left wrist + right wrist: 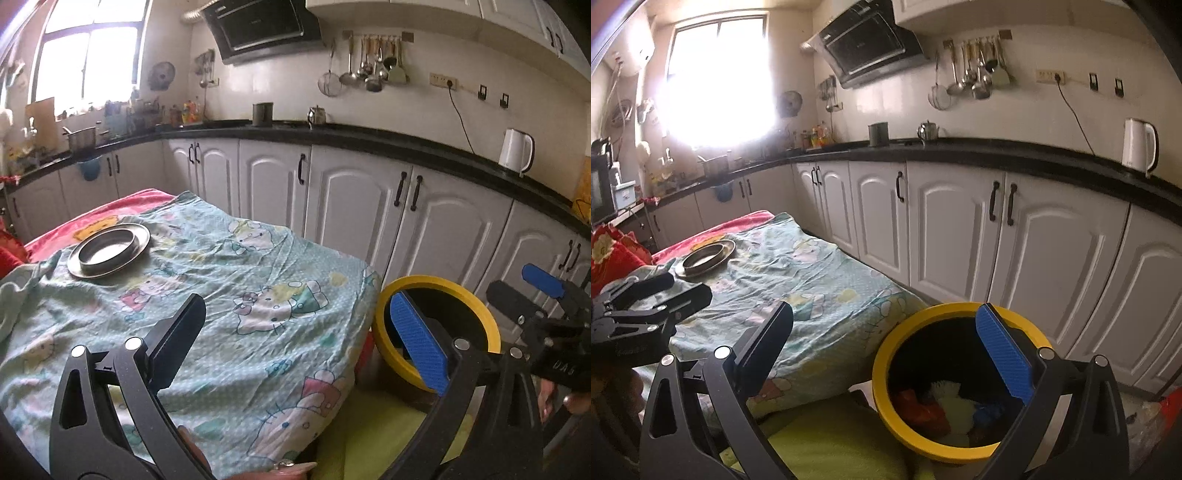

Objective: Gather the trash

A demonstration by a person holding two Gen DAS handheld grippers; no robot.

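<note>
My left gripper and right gripper: jaws apart, holding nothing. One yellow-rimmed bin at 5 o'clock, one metal plate at 10 o'clock. No writing legible.

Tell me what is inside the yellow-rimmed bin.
The bin holds a red crumpled piece, something pale yellow-white and a blue scrap. The right tool's blue finger covers part of the inside, and the bottom is too dark to see.
</note>
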